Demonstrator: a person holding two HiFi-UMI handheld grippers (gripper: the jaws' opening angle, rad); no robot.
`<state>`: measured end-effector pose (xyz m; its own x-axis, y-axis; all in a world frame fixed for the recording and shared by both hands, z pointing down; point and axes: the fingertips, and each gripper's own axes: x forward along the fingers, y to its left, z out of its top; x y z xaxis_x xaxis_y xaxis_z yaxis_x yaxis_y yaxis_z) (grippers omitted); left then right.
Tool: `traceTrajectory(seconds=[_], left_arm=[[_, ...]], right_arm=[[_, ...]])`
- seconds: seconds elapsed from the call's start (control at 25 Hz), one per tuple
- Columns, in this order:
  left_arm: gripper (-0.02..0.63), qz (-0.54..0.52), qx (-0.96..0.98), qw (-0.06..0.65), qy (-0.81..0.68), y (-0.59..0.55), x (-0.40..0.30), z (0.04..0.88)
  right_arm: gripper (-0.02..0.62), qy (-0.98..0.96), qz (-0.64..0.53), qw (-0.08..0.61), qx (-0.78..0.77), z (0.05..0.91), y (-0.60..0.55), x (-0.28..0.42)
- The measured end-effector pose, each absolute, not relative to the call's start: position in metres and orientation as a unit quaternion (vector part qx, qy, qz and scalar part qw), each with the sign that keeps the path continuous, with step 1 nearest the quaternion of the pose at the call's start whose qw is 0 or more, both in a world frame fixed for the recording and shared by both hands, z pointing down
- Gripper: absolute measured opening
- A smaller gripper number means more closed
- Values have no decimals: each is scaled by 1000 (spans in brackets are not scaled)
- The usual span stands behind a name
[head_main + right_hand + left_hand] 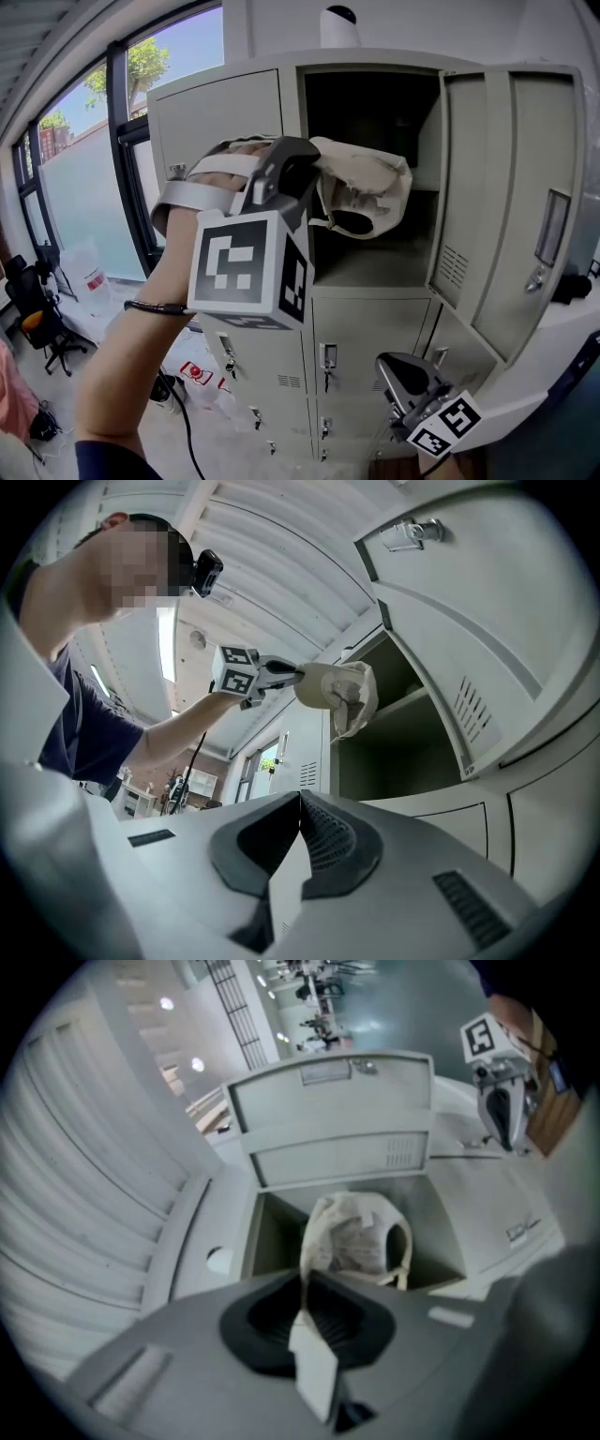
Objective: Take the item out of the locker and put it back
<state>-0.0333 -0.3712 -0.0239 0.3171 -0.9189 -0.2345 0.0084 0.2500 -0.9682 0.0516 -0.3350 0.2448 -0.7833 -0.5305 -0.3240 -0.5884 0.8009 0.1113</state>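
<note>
Door (511, 187) of the locker (234, 108) hangs open at the right of the head view. Left gripper (314, 178), centre frame, is pinched tight on the edge of a white fabric item (366, 187), right at the mouth of the upper compartment. Right gripper (398, 375) sits lower right, jaws together on nothing.

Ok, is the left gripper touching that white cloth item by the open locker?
Touching. The left gripper view shows the left gripper with its jaws closed on an edge of the white cloth item; the head view agrees.
</note>
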Motion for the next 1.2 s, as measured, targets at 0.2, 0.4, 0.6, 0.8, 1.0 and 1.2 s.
traceTrajectory(seconds=[0.2,0.4,0.6,0.8,1.0,1.2], left_arm=[[18,-328,-526,635,460,-337,-57,9],[19,-293,-577,608,460,-315,-81,50],[20,-266,-623,573,461,-314,-99,89],[20,-238,-664,538,462,-317,-115,127],[20,-207,-708,492,462,-320,-127,159],[18,-184,-742,451,461,-322,-131,194]], right_arm=[[5,936,114,139,-304,240,-322,39],[5,933,123,128,-314,246,-307,23],[5,931,119,118,-325,251,-306,18],[5,928,114,110,-337,257,-306,12],[5,926,104,106,-348,265,-310,6],[5,924,82,97,-361,281,-311,9]])
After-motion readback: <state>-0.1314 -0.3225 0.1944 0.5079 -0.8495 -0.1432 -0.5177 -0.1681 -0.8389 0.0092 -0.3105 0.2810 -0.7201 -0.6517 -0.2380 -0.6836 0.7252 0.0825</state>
